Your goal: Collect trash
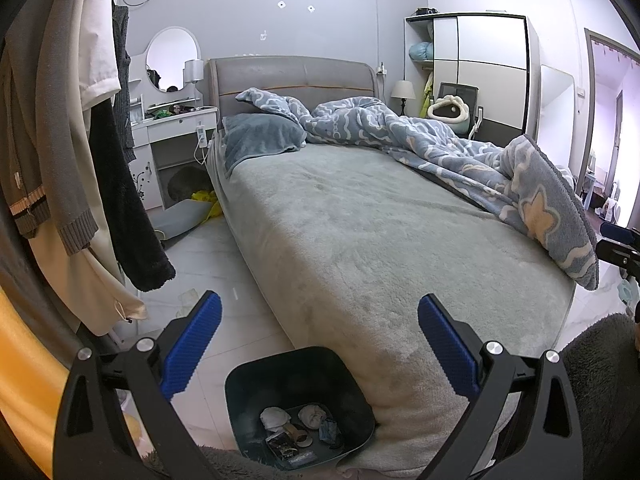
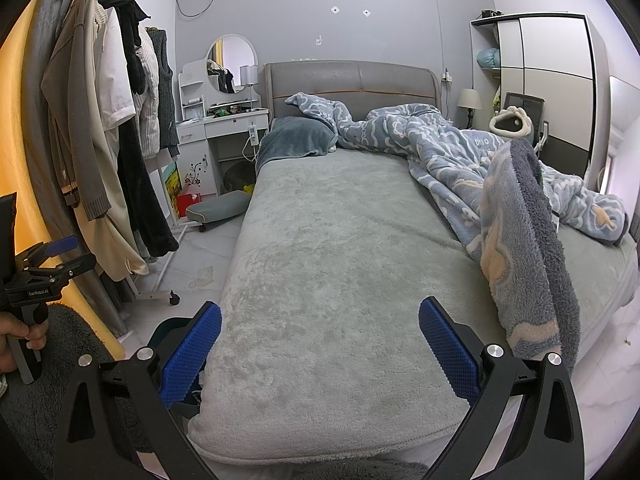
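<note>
dark bin (image 1: 300,404) with trash sits below the spread left hand-held gripper (image 1: 319,342); right hand-held gripper (image 2: 320,340) spread too.

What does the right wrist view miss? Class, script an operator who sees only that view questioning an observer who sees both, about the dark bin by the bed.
Operator: Is anything inside the dark square plastic bin?
Observer: Yes. The dark square plastic bin holds crumpled white tissues and a small dark packet.
Operator: Is the left gripper carrying trash?
Observer: No. The left gripper is open above the bin, with nothing between its blue pads.
</note>
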The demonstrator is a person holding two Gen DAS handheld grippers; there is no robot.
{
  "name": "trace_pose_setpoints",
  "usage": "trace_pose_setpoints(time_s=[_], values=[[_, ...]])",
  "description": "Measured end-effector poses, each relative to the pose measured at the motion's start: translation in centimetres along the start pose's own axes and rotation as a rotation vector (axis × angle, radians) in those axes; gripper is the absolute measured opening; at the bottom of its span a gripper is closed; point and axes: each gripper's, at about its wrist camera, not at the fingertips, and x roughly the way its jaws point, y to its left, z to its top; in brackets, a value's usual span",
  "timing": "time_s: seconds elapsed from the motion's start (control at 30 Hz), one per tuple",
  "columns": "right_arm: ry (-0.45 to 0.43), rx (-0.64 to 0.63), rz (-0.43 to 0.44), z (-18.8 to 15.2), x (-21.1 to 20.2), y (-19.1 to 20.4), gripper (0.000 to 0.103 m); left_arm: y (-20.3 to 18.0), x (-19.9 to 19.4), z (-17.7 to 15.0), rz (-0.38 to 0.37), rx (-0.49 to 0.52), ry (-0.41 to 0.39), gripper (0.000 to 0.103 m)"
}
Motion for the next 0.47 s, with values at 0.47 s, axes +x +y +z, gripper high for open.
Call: trace_pose_setpoints(time_s=[0.47], values=[[0.000,0.000,0.000,0.04,-0.02,0.00,0.100,-0.14,-0.07,-0.30,0.001,0.013,0.002,0.100]])
